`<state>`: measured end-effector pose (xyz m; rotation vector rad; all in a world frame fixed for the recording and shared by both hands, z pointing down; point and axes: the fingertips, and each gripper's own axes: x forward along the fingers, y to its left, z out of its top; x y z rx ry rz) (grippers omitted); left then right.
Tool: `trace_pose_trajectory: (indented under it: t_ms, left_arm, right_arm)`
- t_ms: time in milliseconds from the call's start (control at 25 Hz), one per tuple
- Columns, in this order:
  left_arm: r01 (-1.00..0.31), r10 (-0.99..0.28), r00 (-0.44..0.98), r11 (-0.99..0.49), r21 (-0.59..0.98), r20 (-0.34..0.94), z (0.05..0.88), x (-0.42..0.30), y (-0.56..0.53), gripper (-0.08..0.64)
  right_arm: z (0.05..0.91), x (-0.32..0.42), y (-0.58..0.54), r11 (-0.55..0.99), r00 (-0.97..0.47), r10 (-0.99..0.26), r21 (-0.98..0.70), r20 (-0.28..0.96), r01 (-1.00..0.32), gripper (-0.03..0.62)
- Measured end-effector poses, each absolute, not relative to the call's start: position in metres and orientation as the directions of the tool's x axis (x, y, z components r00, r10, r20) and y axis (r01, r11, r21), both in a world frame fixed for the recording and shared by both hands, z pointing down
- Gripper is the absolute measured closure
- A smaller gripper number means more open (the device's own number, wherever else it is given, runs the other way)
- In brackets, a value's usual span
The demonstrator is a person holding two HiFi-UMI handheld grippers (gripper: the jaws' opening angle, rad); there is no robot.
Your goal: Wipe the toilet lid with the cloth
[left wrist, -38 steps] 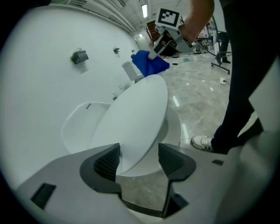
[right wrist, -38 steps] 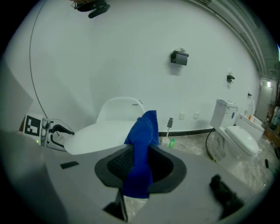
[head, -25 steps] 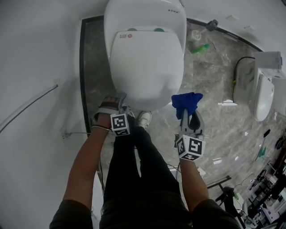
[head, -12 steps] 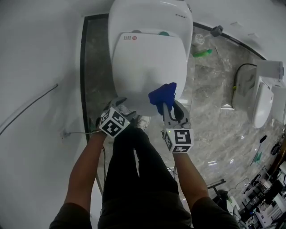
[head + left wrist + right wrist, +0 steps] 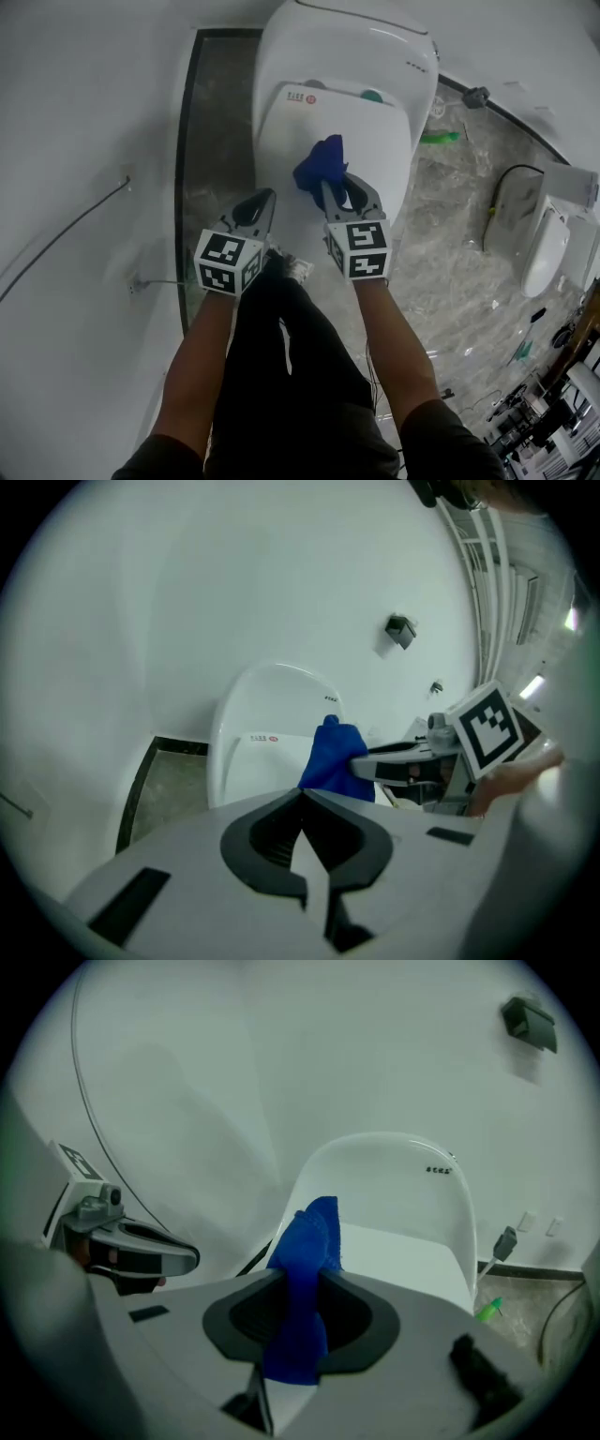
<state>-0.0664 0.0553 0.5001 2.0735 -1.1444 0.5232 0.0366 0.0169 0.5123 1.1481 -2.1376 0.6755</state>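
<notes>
The white toilet lid (image 5: 361, 127) is down on the bowl. My right gripper (image 5: 339, 184) hovers over the lid's near half, shut on a blue cloth (image 5: 319, 167) that bunches out past its tips. In the right gripper view the cloth (image 5: 302, 1283) runs between both jaws, with the lid (image 5: 403, 1260) beyond. My left gripper (image 5: 263, 197) is at the lid's front left edge, jaws shut with nothing between them. From the left gripper view its tips (image 5: 302, 795) meet, and the cloth (image 5: 333, 757) and right gripper (image 5: 412, 759) show ahead.
A white wall rises at the left, with a thin cable (image 5: 66, 234) on it. A dark floor strip (image 5: 211, 141) runs beside the toilet. A green bottle (image 5: 441, 138) lies on the marble floor. A second white fixture (image 5: 542, 251) stands at the right. The person's black-trousered legs (image 5: 291, 375) are below.
The right gripper carried the cloth from beside the bowl's front to over the lid. The left gripper rose from the bowl's front edge, rolled, and now has its jaws shut.
</notes>
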Motion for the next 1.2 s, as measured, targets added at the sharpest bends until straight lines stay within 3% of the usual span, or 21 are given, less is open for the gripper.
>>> trace_pose_trajectory:
  t_ms: [600, 960, 1200]
  left_arm:
    - [-0.910, -0.596, 0.411, -0.308, 0.276, 0.690, 0.517, -0.118, 0.004, 0.549]
    - [-0.865, -0.575, 0.497, -0.388, 0.318, 0.650, 0.520, -0.112, 0.006, 0.549]
    - [-0.875, -0.573, 0.477, -0.383, 0.297, 0.666, 0.525, -0.110, 0.008, 0.549]
  right_arm:
    - [0.578, -0.039, -0.106, 0.608, -0.380, -0.404, -0.066, 0.832, -0.791, 0.503]
    - [0.595, -0.033, -0.117, 0.604, -0.278, -0.449, 0.059, 0.849, -0.795, 0.503]
    - [0.594, -0.008, -0.117, 0.604, -0.243, -0.475, 0.113, 0.846, -0.789, 0.503]
